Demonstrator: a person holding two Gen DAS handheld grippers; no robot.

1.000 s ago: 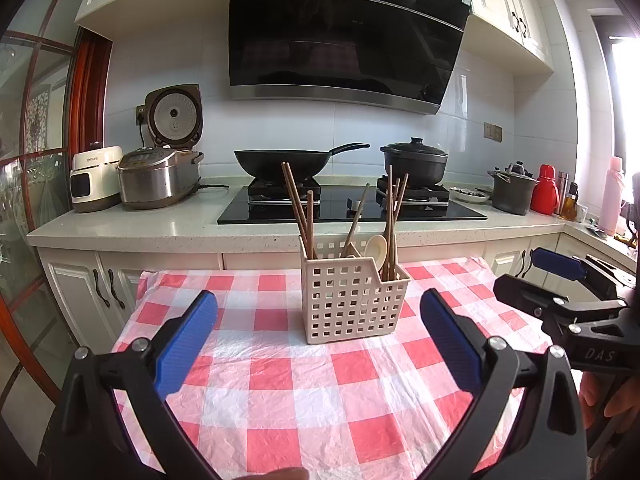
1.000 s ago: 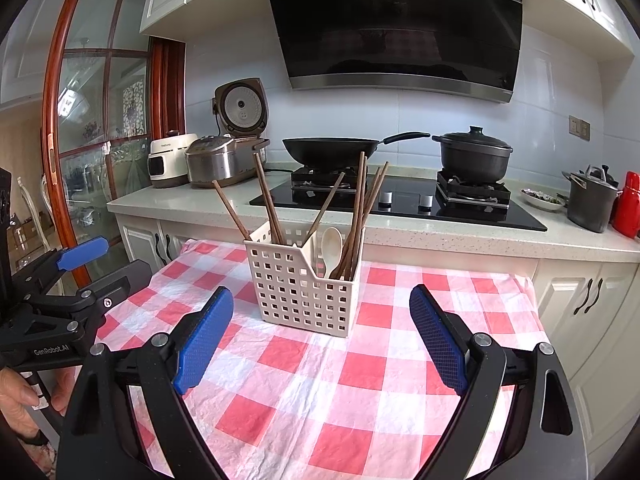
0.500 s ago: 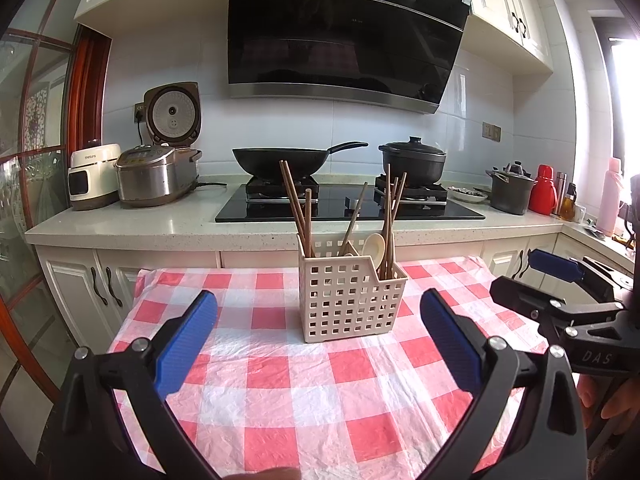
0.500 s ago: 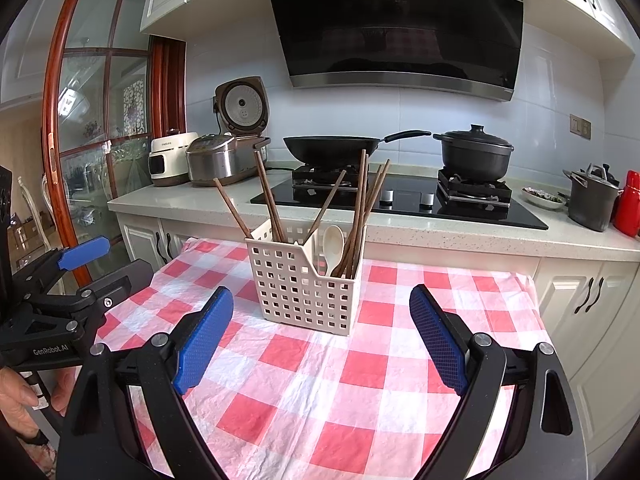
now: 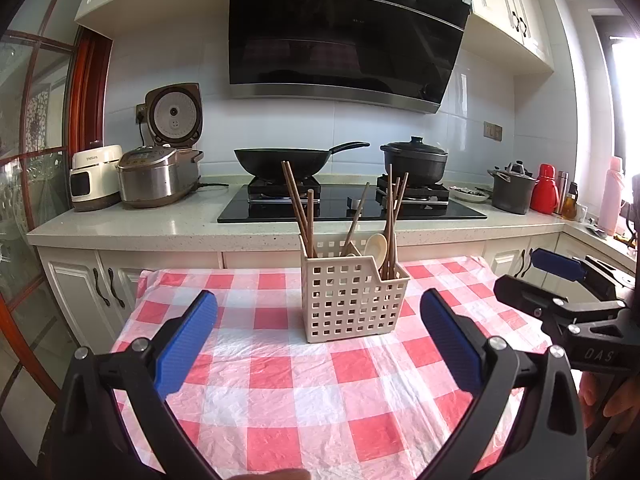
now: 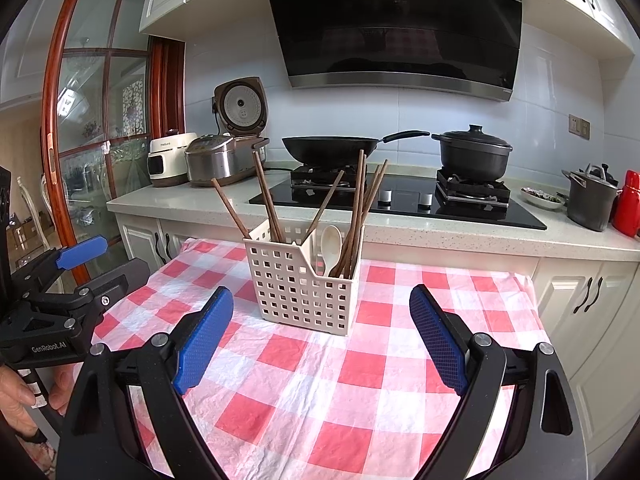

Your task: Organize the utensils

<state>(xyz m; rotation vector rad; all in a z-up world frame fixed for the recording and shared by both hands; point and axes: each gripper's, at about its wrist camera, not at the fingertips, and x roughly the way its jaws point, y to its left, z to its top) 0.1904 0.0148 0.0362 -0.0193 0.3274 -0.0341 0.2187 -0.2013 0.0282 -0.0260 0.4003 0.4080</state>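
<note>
Both grippers (image 5: 318, 344) (image 6: 322, 344) wide, clear of basket (image 5: 352, 300).

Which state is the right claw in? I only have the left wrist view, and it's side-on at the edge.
Observer: Right claw is open, nothing between its pads.
Operator: Where's the spoon?
Observer: A divider splits the basket; the spoon stands right of it, beside a chopstick bundle.
Operator: Any stray sticks?
Observer: One chopstick leans far left over the rim.

Black gripper (image 5: 318, 336) frames, blue ribbed pads (image 5: 186, 338), silver screws.
</note>
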